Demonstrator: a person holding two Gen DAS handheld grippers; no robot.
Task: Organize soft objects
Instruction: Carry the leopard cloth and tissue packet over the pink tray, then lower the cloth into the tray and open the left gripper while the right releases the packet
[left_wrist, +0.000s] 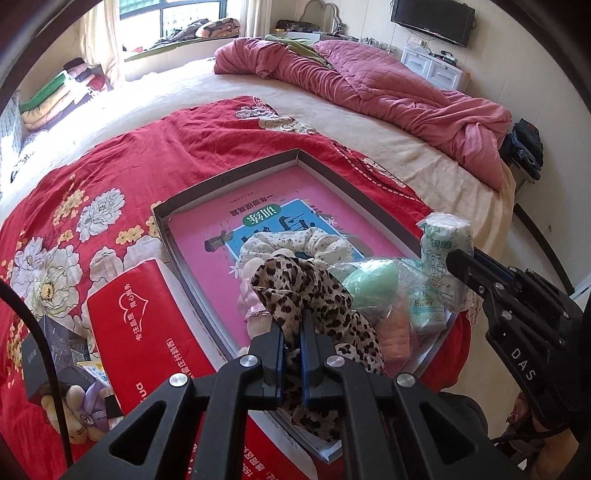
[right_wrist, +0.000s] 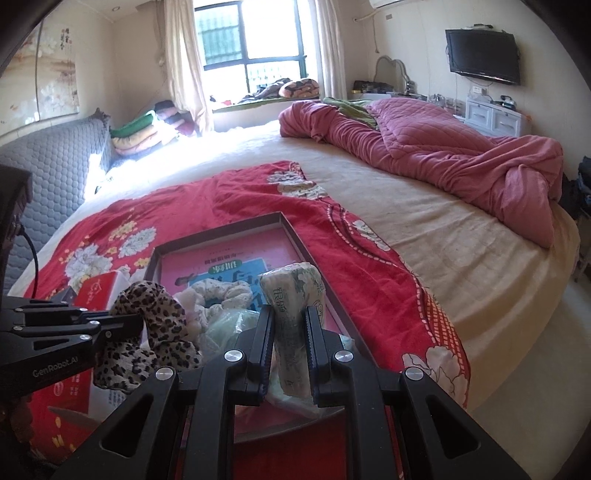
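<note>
Right now my left gripper is clenched on the leopard scrunchie and my right gripper on the tissue pack, upright; both hang over the tray's near corner, free space toward 11 o'clock

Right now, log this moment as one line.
left gripper: shut on leopard scrunchie | right gripper: shut on tissue pack | both above tray | floral scrunchie in tray
</note>
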